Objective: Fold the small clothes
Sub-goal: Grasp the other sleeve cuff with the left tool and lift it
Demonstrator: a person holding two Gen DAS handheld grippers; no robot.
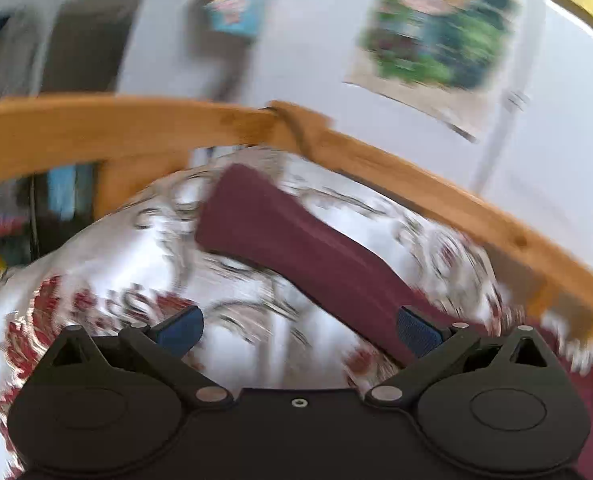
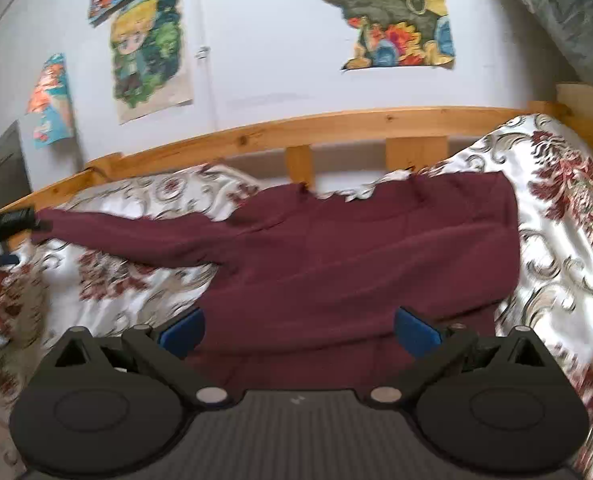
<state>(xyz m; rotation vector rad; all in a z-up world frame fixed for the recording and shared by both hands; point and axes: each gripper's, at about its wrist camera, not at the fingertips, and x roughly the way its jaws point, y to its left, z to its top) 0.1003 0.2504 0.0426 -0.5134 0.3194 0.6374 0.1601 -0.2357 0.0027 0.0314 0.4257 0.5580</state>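
Note:
A maroon long-sleeved top (image 2: 356,256) lies spread on the floral bed cover (image 2: 568,240), one sleeve (image 2: 128,240) stretched out to the left. My right gripper (image 2: 299,332) hovers over the top's near hem, jaws wide open, nothing between the blue pads (image 2: 182,332). The left wrist view is blurred. It shows the maroon sleeve (image 1: 296,240) running from lower right to the middle. My left gripper (image 1: 299,332) is open above the cover, and the sleeve passes under its right pad (image 1: 418,332) without being pinched. Black parts of the left gripper (image 2: 4,224) show beside the sleeve's end.
A wooden bed rail (image 2: 336,128) runs behind the garment and meets a corner (image 1: 288,120) on the left. Posters (image 2: 388,12) hang on the white wall above. The cover (image 1: 116,260) bulges in folds around the top.

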